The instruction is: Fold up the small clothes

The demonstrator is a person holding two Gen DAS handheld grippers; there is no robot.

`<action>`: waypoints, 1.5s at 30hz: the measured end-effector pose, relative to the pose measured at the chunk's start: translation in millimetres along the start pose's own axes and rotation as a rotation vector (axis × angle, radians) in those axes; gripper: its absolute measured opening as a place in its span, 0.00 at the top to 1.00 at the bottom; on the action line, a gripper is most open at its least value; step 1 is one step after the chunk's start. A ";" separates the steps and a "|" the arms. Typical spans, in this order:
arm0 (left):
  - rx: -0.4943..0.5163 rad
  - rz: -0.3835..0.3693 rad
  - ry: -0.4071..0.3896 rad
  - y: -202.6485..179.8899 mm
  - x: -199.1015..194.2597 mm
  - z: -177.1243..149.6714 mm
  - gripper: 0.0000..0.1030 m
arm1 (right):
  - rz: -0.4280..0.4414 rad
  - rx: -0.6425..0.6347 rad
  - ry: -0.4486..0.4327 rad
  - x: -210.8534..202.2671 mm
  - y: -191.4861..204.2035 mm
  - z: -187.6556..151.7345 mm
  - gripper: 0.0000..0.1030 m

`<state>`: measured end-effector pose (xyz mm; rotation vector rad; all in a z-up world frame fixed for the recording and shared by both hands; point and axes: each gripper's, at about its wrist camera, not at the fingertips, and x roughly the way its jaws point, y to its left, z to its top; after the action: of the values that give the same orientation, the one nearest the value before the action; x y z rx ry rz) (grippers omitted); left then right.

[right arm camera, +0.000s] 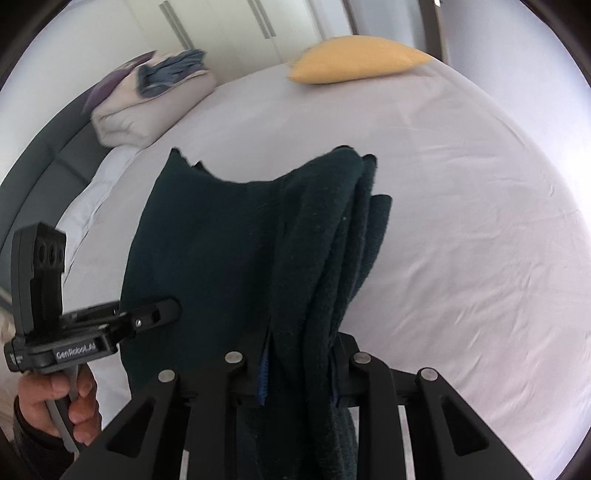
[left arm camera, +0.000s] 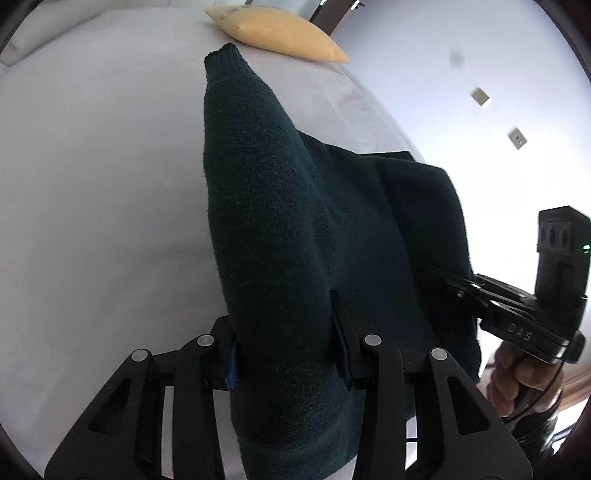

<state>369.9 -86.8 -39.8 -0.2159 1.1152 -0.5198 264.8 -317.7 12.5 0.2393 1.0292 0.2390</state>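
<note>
A dark green knit sweater (left arm camera: 266, 206) hangs between both grippers above the white bed (left arm camera: 92, 184). My left gripper (left arm camera: 284, 343) is shut on the sweater near a sleeve, which stretches away toward the pillow. My right gripper (right arm camera: 299, 362) is shut on a bunched, folded edge of the same sweater (right arm camera: 221, 240). The right gripper shows in the left wrist view (left arm camera: 447, 280), clamped on the sweater's far edge. The left gripper shows in the right wrist view (right arm camera: 162, 310), clamped on the sweater's left edge.
A yellow pillow (left arm camera: 280, 33) lies at the far end of the bed; it also shows in the right wrist view (right arm camera: 354, 59). A pale patterned pillow (right arm camera: 147, 103) and a grey headboard (right arm camera: 44, 162) are at the left. White wardrobe doors (right arm camera: 221, 26) stand behind.
</note>
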 end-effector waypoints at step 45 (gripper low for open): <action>0.210 0.442 -0.890 -45.9 -247.5 -172.9 0.00 | -0.226 -0.007 -0.657 -128.2 99.9 -138.9 0.00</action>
<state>118.4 13.1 101.7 0.0007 0.2154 -0.1009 73.0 -250.6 78.7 0.1745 0.3974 -0.0460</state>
